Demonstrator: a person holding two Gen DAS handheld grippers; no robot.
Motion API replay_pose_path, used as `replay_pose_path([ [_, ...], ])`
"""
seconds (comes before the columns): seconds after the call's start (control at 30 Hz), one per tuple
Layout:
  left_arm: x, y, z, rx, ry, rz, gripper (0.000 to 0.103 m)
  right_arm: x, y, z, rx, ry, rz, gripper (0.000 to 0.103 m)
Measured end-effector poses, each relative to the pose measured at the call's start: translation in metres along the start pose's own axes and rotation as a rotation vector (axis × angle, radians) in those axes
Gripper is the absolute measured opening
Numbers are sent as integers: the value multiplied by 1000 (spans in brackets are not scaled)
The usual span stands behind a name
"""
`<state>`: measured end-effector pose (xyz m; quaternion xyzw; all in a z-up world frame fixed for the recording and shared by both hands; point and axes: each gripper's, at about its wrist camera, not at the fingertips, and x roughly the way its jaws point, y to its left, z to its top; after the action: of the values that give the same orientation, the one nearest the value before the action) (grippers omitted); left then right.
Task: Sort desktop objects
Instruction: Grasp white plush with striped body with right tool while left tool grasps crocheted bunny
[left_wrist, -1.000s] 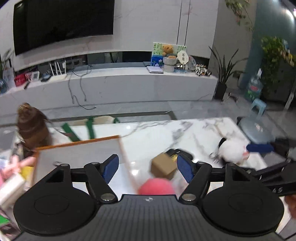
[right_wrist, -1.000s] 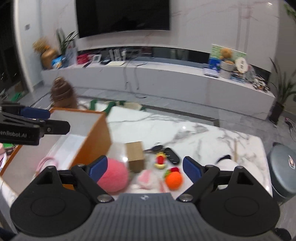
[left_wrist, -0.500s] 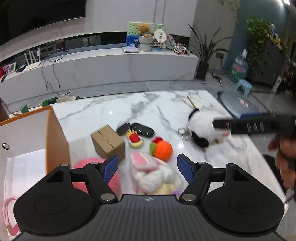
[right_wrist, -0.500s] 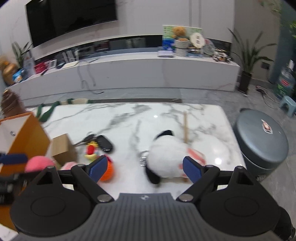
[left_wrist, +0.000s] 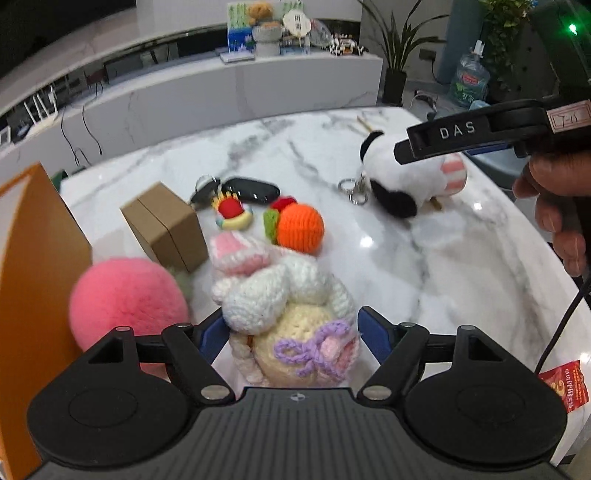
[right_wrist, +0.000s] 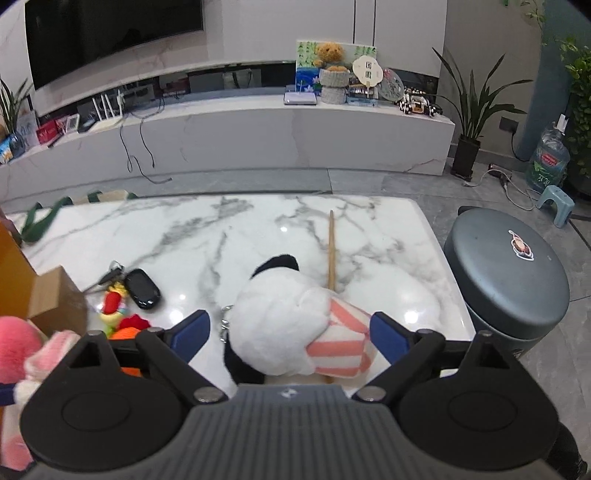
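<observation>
Living room, white marble-veined tabletop (right_wrist: 258, 229) carrying a loose scatter of toys, long TV console running behind it. I am bringing both tools in at once. The left gripper (left_wrist: 291, 334) is opening its jaws, blue pads standing either side of the white-and-cream crocheted bunny doll with a purple bow (left_wrist: 291, 314) without pressing it, so nothing is gripped yet. The right gripper (right_wrist: 290, 334) is standing wide around the black-and-white plush panda with a pink-striped paw (right_wrist: 291, 328), pads just clear of the fur, holding nothing. Risks I am watching: the fluffy pink pom-pom ball (left_wrist: 127, 301) is sitting just beside the left pad, so closing may snag it along with the bunny. The bunny is floppy and may fold and slip out of a shallow pinch. The panda is lying over a thin wooden stick (right_wrist: 331, 251) and trailing a metal keyring (left_wrist: 352, 190); lifting could drag either across the marble. The orange-walled open box (left_wrist: 29, 280) is crowding my left side, so a swing toward it may clip its wall.
</observation>
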<state>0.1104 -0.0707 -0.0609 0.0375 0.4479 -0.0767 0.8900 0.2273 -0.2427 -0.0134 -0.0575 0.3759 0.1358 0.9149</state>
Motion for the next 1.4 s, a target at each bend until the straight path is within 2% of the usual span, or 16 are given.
replay_pose_path([
  [0.1,6,1,0,-3,-1,1,90,13,2,0,-20,10,1,94],
  [0.37,29,5,9,-24,28,-16,94,41,21,-7,-209,6,-101,100],
  [0.7,45,6,15,-44,51,-29,94,55,13,-6,-232,-6,-128,101],
  [0.9,49,8,20,-61,45,-32,94,67,17,-15,-321,27,-180,102],
  [0.97,50,8,21,-57,41,-32,94,67,17,-17,-338,24,-184,99],
  [1.1,50,9,22,-52,36,-31,92,63,10,-16,-352,17,-219,74],
  [1.4,48,16,22,-78,38,-61,89,50,-24,-10,-145,48,-41,69],
])
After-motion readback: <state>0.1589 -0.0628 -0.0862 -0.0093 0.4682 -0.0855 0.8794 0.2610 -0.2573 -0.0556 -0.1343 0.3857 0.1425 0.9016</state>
